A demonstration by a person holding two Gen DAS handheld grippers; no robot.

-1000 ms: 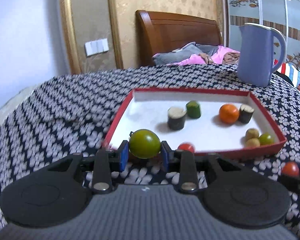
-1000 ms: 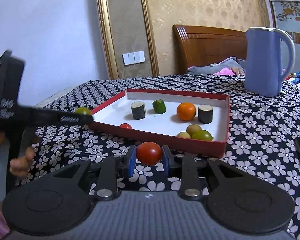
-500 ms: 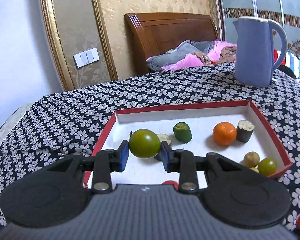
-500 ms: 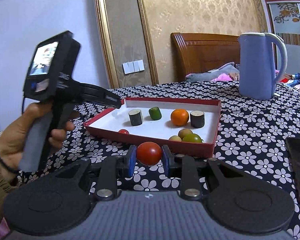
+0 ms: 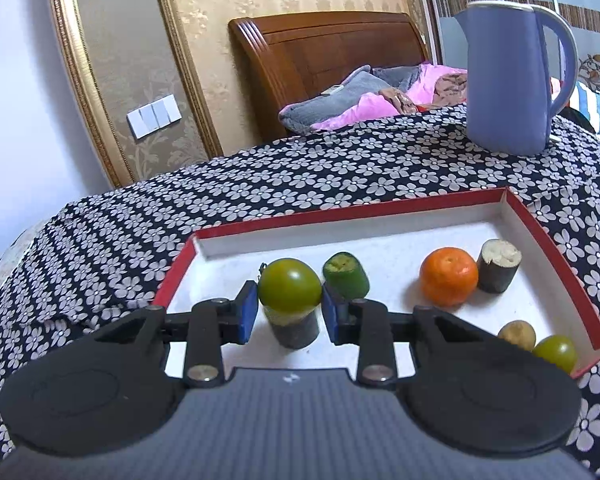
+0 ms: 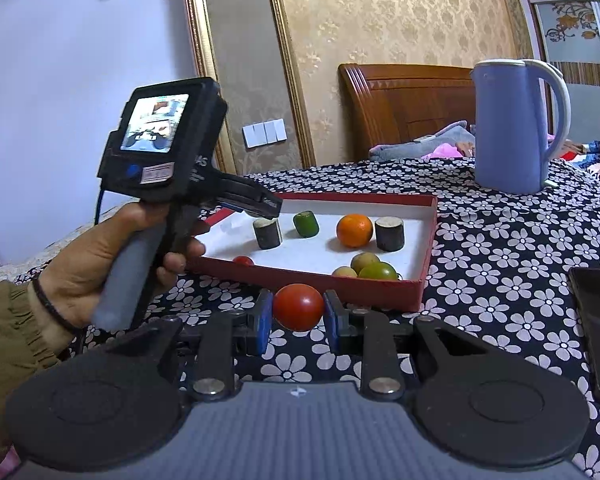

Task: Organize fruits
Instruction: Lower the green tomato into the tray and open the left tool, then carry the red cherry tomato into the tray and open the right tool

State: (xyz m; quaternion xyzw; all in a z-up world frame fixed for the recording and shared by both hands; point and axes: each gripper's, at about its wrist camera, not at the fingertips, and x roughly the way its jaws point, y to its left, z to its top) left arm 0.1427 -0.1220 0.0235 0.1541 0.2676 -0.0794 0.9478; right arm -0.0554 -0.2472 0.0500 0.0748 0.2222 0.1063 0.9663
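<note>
Only the right wrist view shows the person's bare hand [image 6: 100, 264] gripping the left gripper [image 5: 288, 307], pinching a round green tomato [image 5: 289, 290] over the red-rimmed white tray [image 5: 548, 236]; the right gripper [image 6: 298, 316] clamps a round red tomato [image 6: 298, 306].

The tray [image 5: 548, 240] is red outside, white inside. A green tomato [image 5: 289, 289], an orange [image 5: 449, 276], a green stub [image 5: 346, 280] and a red tomato [image 6: 298, 306] show. The cloth [image 5: 140, 248] is dark with white flowers. The jug [image 5: 508, 76] is lavender-blue. The pads [image 5: 247, 312] are blue.

Olive ruffled sleeve [image 6: 8, 320], black wristband [image 6: 50, 306], blue-padded black gripper [image 6: 296, 316]
</note>
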